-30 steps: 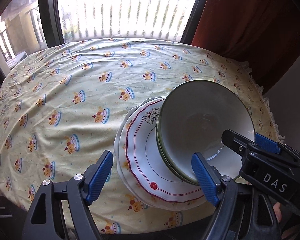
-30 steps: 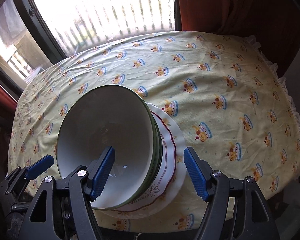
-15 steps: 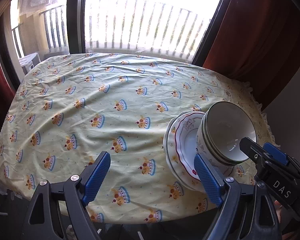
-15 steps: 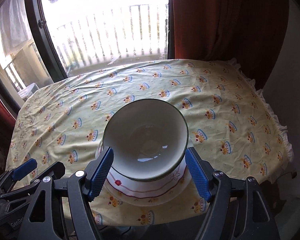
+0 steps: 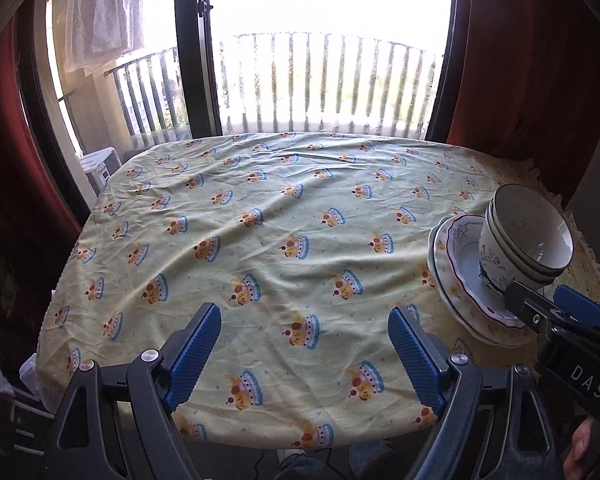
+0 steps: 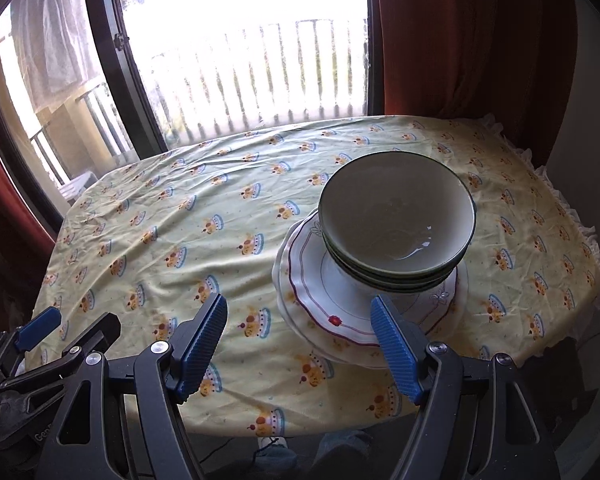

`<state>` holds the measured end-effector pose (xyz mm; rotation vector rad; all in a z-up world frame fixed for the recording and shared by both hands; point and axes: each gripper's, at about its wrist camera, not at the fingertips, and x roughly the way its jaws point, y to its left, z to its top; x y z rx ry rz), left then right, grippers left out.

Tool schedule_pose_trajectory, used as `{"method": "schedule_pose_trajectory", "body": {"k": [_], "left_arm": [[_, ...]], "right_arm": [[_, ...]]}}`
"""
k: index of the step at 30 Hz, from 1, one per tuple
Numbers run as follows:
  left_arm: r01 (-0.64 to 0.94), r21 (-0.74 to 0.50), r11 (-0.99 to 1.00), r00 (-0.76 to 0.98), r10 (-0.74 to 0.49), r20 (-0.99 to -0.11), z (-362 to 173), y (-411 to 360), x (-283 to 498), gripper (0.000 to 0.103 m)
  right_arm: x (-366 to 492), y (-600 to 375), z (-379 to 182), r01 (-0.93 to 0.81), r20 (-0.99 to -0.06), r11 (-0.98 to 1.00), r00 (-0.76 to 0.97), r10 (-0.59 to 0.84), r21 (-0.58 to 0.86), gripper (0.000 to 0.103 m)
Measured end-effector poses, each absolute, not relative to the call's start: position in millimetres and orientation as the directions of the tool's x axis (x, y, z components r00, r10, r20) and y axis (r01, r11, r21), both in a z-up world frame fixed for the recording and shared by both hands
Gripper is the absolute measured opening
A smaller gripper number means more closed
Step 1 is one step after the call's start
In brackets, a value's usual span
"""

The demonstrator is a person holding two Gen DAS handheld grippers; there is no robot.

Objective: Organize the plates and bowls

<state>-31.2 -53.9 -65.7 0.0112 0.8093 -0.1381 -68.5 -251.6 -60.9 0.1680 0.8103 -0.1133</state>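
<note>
Bowls (image 6: 396, 224) are nested on stacked plates (image 6: 340, 312) to save counter (image 5: 260, 240) space, while both claws, left (image 5: 304, 356) and right (image 6: 298, 348), are held wide and empty.

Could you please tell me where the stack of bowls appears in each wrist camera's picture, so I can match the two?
Left wrist view: the stack of bowls sits at the far right edge, on the plates.
Right wrist view: right of centre, on the same plates.
Shared landmark: the balcony railing behind the table.
</note>
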Motion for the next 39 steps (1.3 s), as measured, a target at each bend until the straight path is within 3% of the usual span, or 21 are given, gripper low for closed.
{"method": "schedule_pose_trajectory", "body": {"k": [8,12,21,39], "left_arm": [[0.149,-0.007,0.989,0.687,-0.108,-0.718,-83.8,-50.0,-39.4,0.088],[0.103,-0.036,0.994,0.693,-0.098,-0.714,-93.1,-48.4,-38.0,0.092],[0.064,-0.049,0.997,0.757,-0.08,-0.649,-109.6,-53.9,-36.9,0.095],[0.053,-0.07,0.996,0.785,-0.085,-0.614,-91.8,-48.5,-26.9,0.1]], "right_arm": [[-74.2,-231.5,-84.0,0.158,-0.743,0.982,0.669,-0.031,0.102,0.078],[-72.4,-236.8,-95.6,0.165,-0.745,0.981,0.666,-0.036,0.1,0.084],[-62.0,-249.6,-118.3,0.136,-0.703,0.983,0.711,-0.009,0.124,0.086],[-48.4,-250.3,-101.5,0.14,-0.656,0.983,0.755,-0.028,0.119,0.086]]}}
